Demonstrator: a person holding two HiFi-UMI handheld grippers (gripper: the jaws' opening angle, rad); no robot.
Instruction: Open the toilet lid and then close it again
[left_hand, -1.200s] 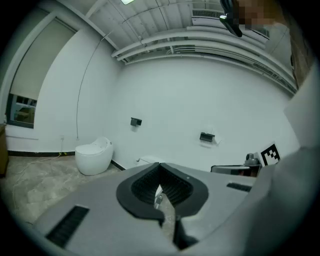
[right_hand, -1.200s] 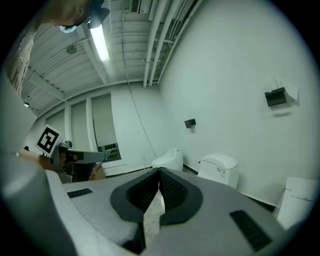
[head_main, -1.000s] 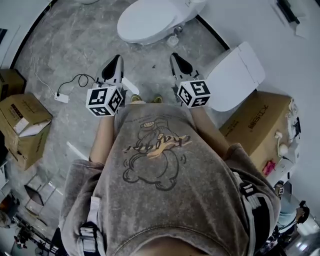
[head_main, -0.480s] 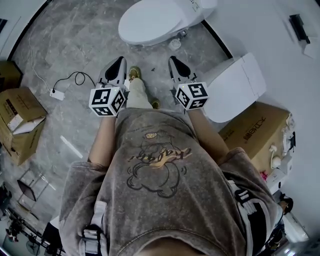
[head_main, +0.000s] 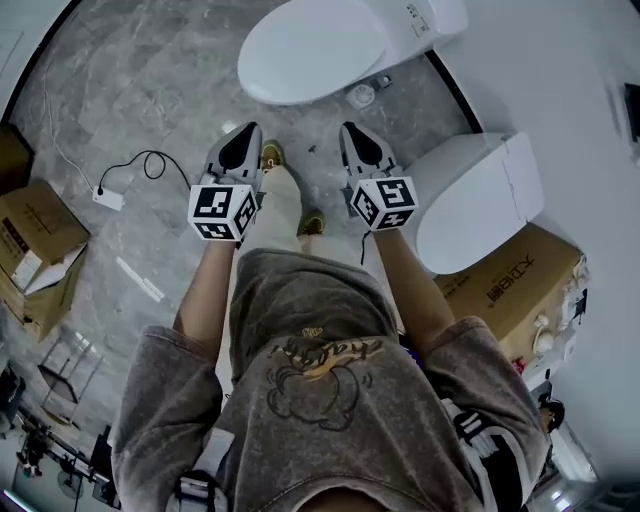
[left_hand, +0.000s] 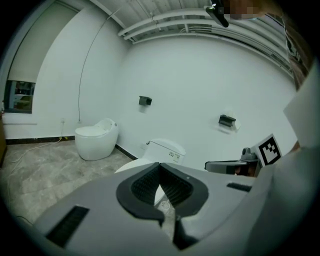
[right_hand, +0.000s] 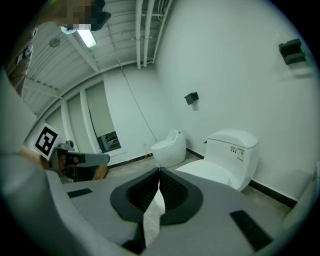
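Head view. Toilet (head_main: 400, 30) at the top of the room, back against the wall (head_main: 560, 60). Its lid (head_main: 310, 55) is down, and its rounded front edge faces the person. Left tongs (head_main: 247, 132) and right tongs (head_main: 351, 132) are held side by side, apart from each other, tips towards the lid's front edge but short of it, with bare floor (head_main: 150, 80) between. One shoe (head_main: 271, 155) shows between the two tongs. A second toilet (head_main: 480, 200) stands just right of the right tongs, with a box (head_main: 510, 280) behind it. More boxes (head_main: 40, 250) line the left edge, well apart from the left tongs. A cable (head_main: 135, 165) lies on the floor left of the left tongs. The middle strip up to the toilet is open.

Left gripper view. Left tongs closed, tips together, nothing between them. The toilet stands straight past the tips, lid flat, not touched. A round toilet (left_hand: 96, 139) sits further left along the dark skirting (left_hand: 35, 140), with open floor before it. The right tongs show at the right edge.

Right gripper view. Right tongs closed, tips together, empty. The toilet is ahead and slightly right, lid down, its near edge clear of the tips. The round toilet is behind it on the left, and the left tongs are at the left edge.
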